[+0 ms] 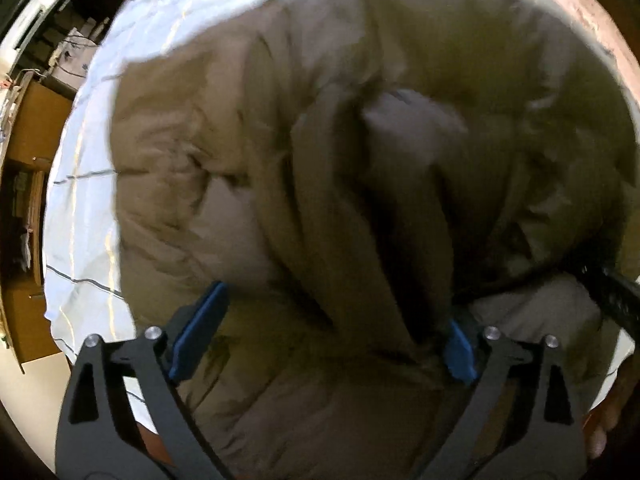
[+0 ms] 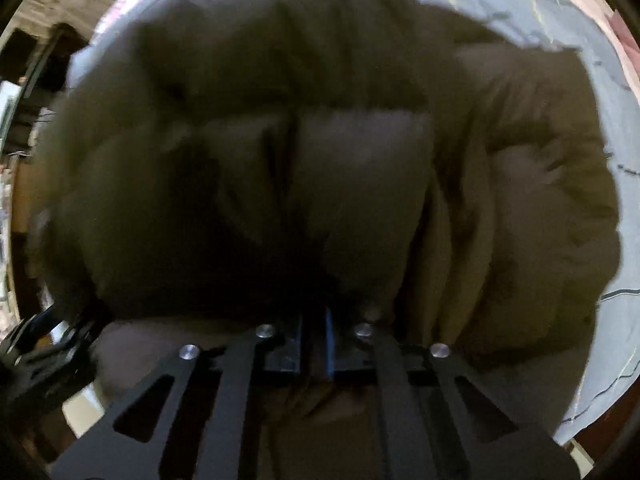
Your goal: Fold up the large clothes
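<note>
Right gripper point(image 2: 314, 344) on puffy jacket point(image 2: 360, 184)

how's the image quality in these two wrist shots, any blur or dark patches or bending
Left wrist view: motion-blurred across the olive puffer jacket, fisheye curving the white sheet, bright light on that sheet. Right wrist view: blurrier and darker, the jacket sinking into deep shadow just ahead of the right gripper; only the black frame and rivets look crisp.
</note>
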A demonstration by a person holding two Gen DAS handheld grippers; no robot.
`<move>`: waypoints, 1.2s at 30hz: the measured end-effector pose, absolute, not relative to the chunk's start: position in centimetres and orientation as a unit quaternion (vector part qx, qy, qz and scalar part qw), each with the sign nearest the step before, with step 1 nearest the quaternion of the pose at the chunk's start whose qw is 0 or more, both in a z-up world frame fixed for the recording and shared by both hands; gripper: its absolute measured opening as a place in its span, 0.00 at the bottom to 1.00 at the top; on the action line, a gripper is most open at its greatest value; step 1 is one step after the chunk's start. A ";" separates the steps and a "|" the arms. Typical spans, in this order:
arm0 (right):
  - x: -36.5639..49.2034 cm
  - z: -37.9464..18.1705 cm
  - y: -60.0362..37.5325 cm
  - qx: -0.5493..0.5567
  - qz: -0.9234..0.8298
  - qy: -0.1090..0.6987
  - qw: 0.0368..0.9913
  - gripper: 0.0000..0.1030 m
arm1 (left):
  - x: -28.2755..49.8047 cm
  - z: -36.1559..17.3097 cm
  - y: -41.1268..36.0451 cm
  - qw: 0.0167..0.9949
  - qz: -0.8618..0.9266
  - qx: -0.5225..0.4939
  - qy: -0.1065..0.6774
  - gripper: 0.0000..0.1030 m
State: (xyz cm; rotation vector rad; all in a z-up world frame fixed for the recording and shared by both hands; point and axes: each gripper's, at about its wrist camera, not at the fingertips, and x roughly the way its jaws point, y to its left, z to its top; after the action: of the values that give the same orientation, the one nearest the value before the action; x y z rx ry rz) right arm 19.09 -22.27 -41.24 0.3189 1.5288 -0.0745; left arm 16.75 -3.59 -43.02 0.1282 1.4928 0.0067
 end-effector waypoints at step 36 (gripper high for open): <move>16.2 -35.9 -18.2 0.139 -0.003 0.661 0.738 0.47 | 15.6 -40.7 -2.2 0.746 -0.007 0.087 0.660 0.37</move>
State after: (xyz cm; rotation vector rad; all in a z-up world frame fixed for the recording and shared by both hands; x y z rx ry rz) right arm 16.16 -18.22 -35.86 0.3054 1.4505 -0.0065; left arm 15.56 -2.18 -40.66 0.1896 1.4441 -0.0148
